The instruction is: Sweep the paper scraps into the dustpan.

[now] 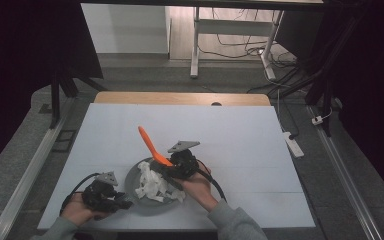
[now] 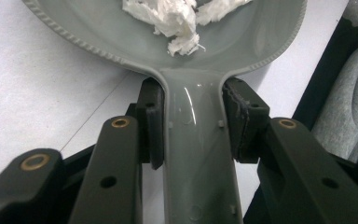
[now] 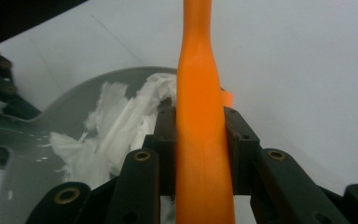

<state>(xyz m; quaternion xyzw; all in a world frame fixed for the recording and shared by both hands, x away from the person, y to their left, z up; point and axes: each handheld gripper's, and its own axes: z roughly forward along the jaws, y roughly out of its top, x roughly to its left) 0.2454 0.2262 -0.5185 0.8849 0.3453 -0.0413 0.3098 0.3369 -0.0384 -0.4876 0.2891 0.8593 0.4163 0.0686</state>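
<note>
A grey pan (image 1: 136, 181) with a beaded rim lies near the table's front edge, and torn white paper scraps (image 1: 152, 184) are heaped in it. My left gripper (image 1: 116, 202) is shut on the pan's flat handle (image 2: 193, 140), one pad pressing each side, and the scraps (image 2: 177, 18) sit just beyond in the bowl (image 2: 98, 28). My right gripper (image 1: 174, 170) hangs over the pan's right side, shut on an orange long-handled tool (image 1: 149, 144) whose free end slants up to the left. The orange handle (image 3: 200, 116) runs between the jaws above the scraps (image 3: 116, 126) and the pan (image 3: 37, 158).
A white sheet (image 1: 240, 145) covers the table, and a wooden edge (image 1: 180, 98) shows at its far side. A white power strip (image 1: 294, 144) lies on the floor to the right. Desk legs and cables (image 1: 230, 45) stand beyond the table.
</note>
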